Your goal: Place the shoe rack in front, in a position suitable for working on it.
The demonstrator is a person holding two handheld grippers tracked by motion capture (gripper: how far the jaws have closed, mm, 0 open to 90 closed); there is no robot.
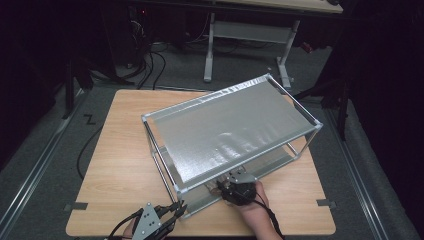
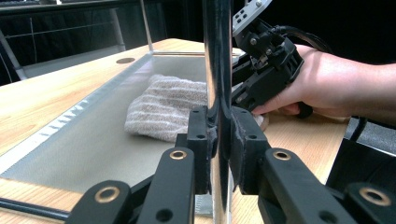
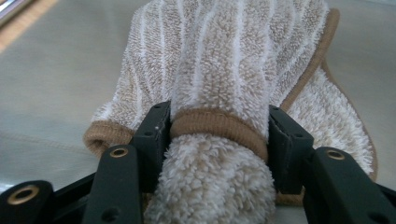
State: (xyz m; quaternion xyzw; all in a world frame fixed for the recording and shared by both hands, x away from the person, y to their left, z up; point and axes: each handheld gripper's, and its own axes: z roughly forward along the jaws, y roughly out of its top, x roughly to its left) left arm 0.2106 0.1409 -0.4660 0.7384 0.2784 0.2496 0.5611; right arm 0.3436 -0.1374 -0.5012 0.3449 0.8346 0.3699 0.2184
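Observation:
A silver metal rack (image 1: 235, 125) with two shelves stands on the wooden table (image 1: 120, 150). My left gripper (image 1: 179, 207) is at the rack's front corner. In the left gripper view its jaws (image 2: 218, 135) are shut on the upright chrome post (image 2: 218, 56). A beige towel (image 2: 163, 109) with white stripes lies bunched on the lower shelf (image 2: 93, 140). My right gripper (image 1: 225, 186) reaches in under the top shelf. In the right gripper view it (image 3: 218, 140) is shut on a thick fold of the towel (image 3: 224, 60), with the brown hem between the pads.
The top shelf (image 1: 260, 107) covers most of the lower one from above. Bare table lies left of the rack and along the front edge (image 1: 300, 227). Beyond the table stand a white desk frame (image 1: 210, 50) and cables on the floor.

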